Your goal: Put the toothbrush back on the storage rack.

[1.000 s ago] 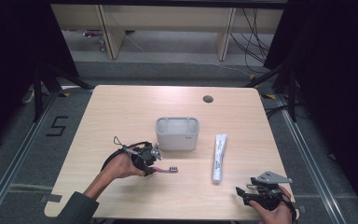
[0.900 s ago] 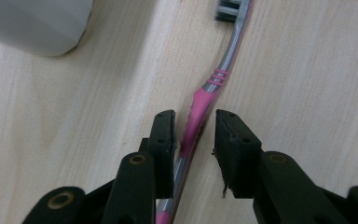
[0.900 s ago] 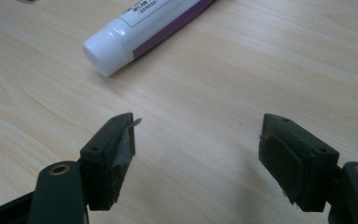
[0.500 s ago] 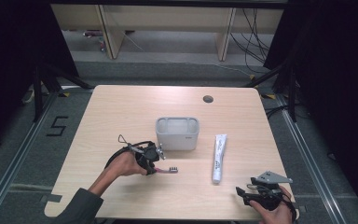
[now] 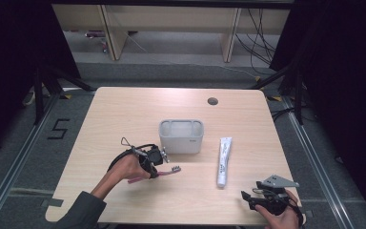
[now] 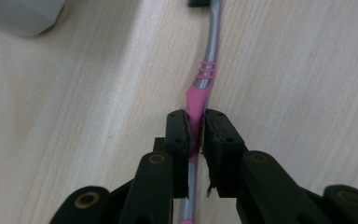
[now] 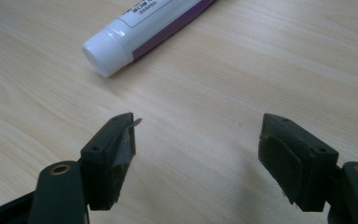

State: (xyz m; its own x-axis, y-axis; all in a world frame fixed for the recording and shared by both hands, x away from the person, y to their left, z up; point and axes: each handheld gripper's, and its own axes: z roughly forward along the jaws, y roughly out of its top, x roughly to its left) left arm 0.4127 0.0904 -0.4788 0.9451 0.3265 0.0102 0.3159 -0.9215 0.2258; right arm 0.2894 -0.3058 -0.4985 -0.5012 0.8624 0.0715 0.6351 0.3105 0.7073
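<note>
— High view, against the frame a second back: left gripper (image 5: 158,160) in the same spot on the table (image 5: 124,114); jaws just closing in, now pinched on the toothbrush (image 5: 164,171); right gripper (image 5: 266,198) unmoved at the near right corner.

— Left gripper view: pads (image 6: 177,133) clamped on the pink neck of the handle, detail lost from above; right gripper view: jaws wide apart, holding nothing, over bare wood just short of the toothpaste tube (image 7: 140,25).

— Toothbrush flat on the wood in front of the grey holder (image 5: 181,136); long axis left to right, bristle head toward the tube.
</note>
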